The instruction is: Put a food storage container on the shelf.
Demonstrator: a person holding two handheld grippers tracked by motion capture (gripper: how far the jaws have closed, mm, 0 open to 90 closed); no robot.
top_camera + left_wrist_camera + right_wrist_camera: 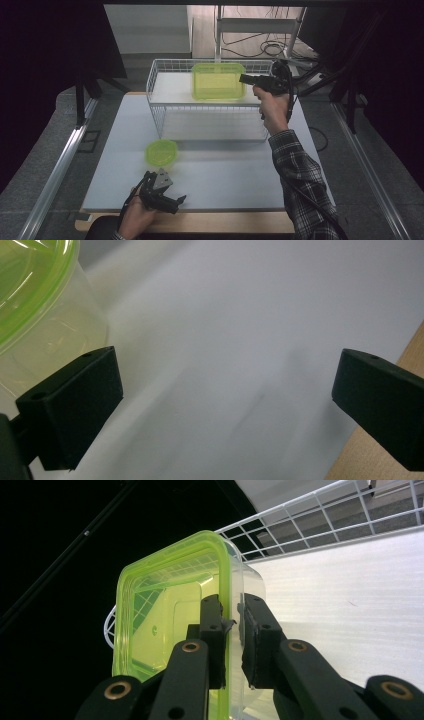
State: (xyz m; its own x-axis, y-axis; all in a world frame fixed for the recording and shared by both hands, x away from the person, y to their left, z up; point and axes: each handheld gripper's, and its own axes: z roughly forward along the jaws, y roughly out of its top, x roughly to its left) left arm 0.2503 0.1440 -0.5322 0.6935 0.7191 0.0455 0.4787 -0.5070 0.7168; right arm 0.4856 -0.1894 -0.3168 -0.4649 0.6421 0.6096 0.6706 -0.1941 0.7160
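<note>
A rectangular clear container with a lime-green lid hangs tilted on its side over the white wire basket. My right gripper is shut on its right edge. In the right gripper view the two jaws pinch the lid's rim, and the container stretches away to the left. A small round container with a green lid stands on the white table in front of the basket. My left gripper rests low at the table's near edge, open and holding nothing. The round container sits just beyond its left jaw.
The basket has a white liner on its floor and stands at the back of the white tabletop. A wooden strip borders the table's near edge. Dark curtains, metal rails and cables surround the table.
</note>
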